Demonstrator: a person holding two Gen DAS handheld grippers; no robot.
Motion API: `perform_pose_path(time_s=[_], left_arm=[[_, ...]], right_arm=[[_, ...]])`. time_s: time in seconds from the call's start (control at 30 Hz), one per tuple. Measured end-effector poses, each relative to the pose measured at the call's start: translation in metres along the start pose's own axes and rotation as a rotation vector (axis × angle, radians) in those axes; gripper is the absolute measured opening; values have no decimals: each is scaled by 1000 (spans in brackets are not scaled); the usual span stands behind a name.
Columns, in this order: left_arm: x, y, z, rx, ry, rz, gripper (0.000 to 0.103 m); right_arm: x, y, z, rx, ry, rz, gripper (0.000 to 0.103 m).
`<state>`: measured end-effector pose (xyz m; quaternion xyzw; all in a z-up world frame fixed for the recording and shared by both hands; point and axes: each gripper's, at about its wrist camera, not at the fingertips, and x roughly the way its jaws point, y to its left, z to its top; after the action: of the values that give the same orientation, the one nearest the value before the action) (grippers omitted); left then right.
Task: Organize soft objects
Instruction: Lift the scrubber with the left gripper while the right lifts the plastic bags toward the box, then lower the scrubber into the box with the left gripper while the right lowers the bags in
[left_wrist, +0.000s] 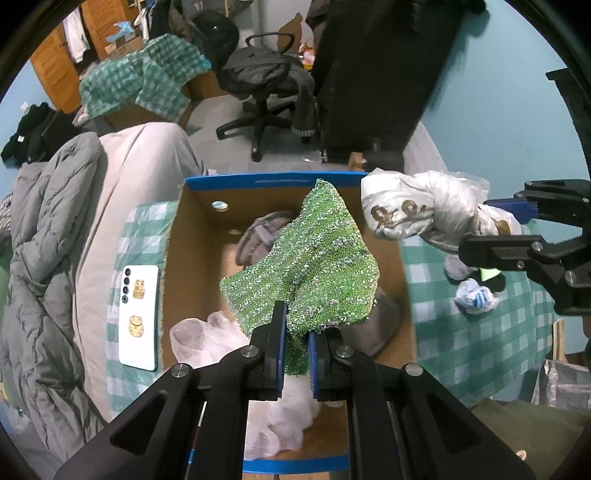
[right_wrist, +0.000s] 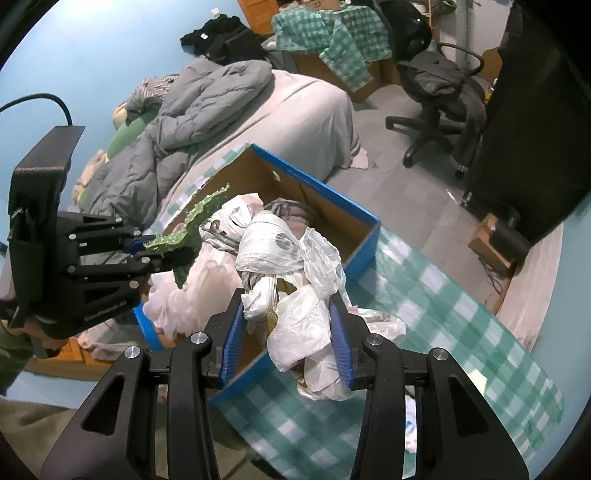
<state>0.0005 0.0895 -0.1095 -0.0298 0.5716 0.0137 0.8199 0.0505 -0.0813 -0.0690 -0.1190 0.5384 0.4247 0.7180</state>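
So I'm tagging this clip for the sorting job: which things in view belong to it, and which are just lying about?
In the job:
- left gripper, shut on green sparkly cloth
- right gripper, shut on white plastic bag bundle
- cardboard box

Lying about:
- white phone
- grey duvet
- office chair

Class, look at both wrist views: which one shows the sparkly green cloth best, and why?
The left wrist view. There the green cloth spreads broadly above the cardboard box, pinched in the left gripper. In the right wrist view only a thin edge of it shows, partly hidden behind the bundle of white plastic bags.
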Motion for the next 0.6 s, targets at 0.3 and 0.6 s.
perform_pose_path(time_s=[0.3, 0.6], left_arm=[[25, 28, 8, -44, 25, 0, 10], [51, 36, 6, -36, 73, 20, 10]], right_arm=[[36, 12, 22, -12, 42, -11, 42], [65, 6, 30, 48, 97, -11, 42]])
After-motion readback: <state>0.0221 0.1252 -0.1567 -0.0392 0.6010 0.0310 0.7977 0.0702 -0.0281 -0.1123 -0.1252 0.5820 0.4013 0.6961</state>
